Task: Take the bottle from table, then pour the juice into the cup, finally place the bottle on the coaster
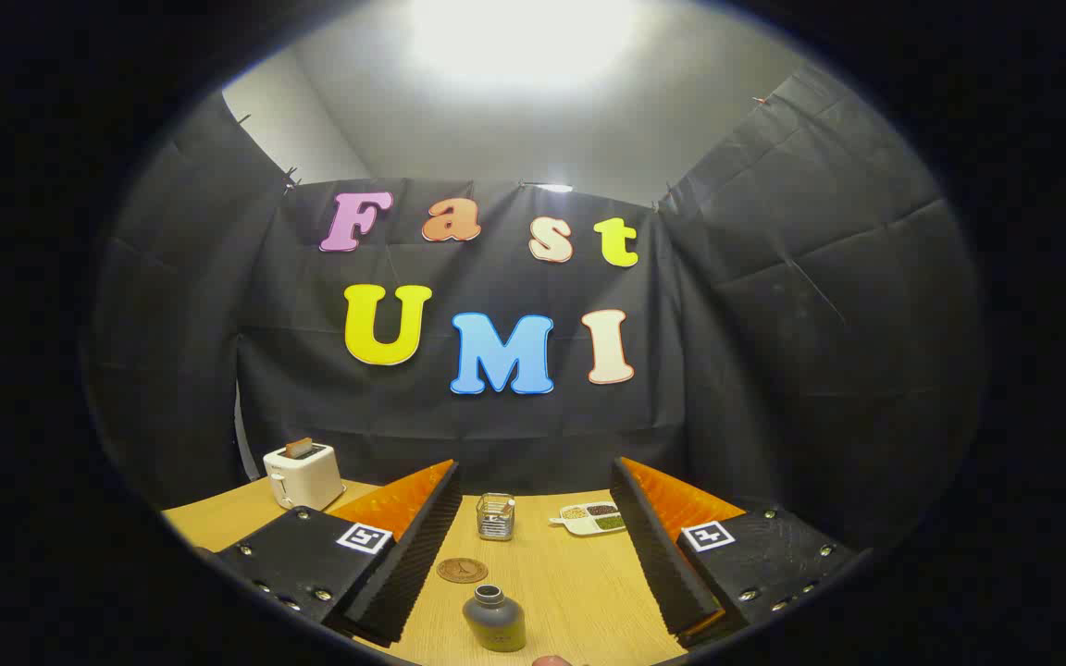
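The gripper (pixel 533 536) is hovering over a light wooden table (pixel 579 592) in the lower part of the frame, its 2 fingers (pixel 403 546) spread wide apart and gripping nothing. Each finger is carrying a square printed marker on its upper face, and the ribbed inner faces are angling in toward each other as they reach away from the camera.

The bottle (pixel 494 618), a squat grey one with a narrow neck and an open mouth, is standing upright at the lower centre of the frame, in the gap between the 2 fingers and nearer the left one, touching neither. Just beyond it, slightly up and to the left, the round brown coaster (pixel 462 570) is lying flat on the wood, close beside the left finger's inner face. Further up the centre of the frame, past the coaster, the cup (pixel 495 516), a clear square-sided glass, is standing upright between the fingertips. To its right, a white divided dish (pixel 592 519) is sitting with 3 compartments of what look like grains or seeds, close to the right finger's tip.

At the lower left of the frame, beyond the left finger, a white toaster (pixel 303 475) is standing on the table's far corner with a slice poking out of its slot. A small rounded pinkish shape at the bottom centre is too cut off to identify.
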